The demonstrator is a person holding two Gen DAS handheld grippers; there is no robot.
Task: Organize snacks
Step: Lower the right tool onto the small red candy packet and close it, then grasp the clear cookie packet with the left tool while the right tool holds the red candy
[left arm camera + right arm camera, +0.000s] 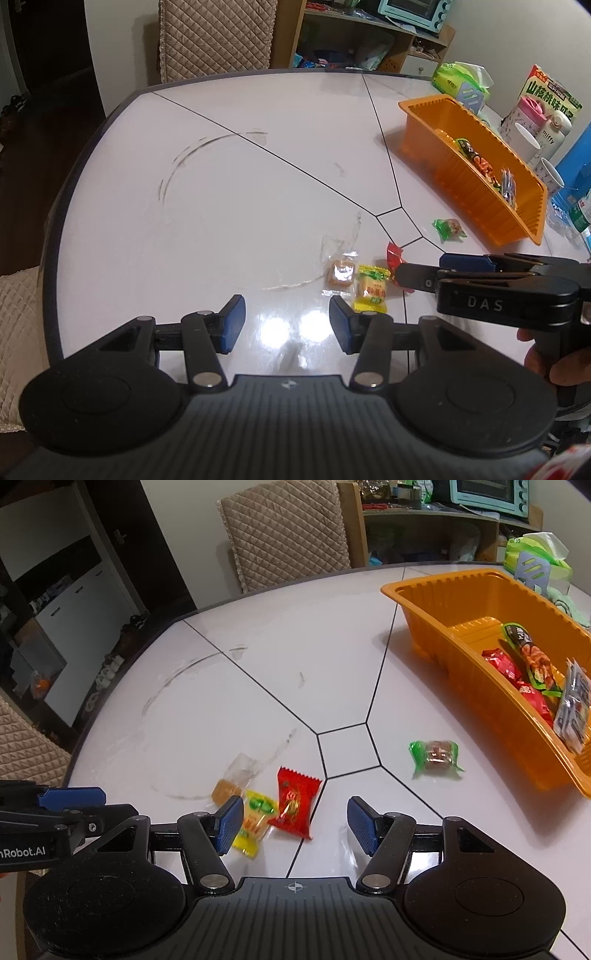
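Partly done: several packets already in orange tray (424, 602), 2 o'clock on counter (295, 646). Left loose: red packet (293, 803), yellow packet (255, 823), clear-wrapped cake (338, 275), green packet (436, 758). Left claw (286, 326) half-open, empty. Right claw (295, 825) half-open, empty, red packet just ahead.

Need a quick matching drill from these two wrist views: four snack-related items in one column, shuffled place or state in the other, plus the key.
Items
1. red packet
2. green-wrapped snack
3. yellow packet
4. orange tray

Places or states
A. lies alone on the table between the cluster of packets and the tray
B. already holds several packets
C. partly hidden behind a blue pad of the right gripper in the right wrist view
D. lies ahead of the open right gripper, between its two pads in the right wrist view

Pairs: 1-D, 2-A, 3-C, 4-B
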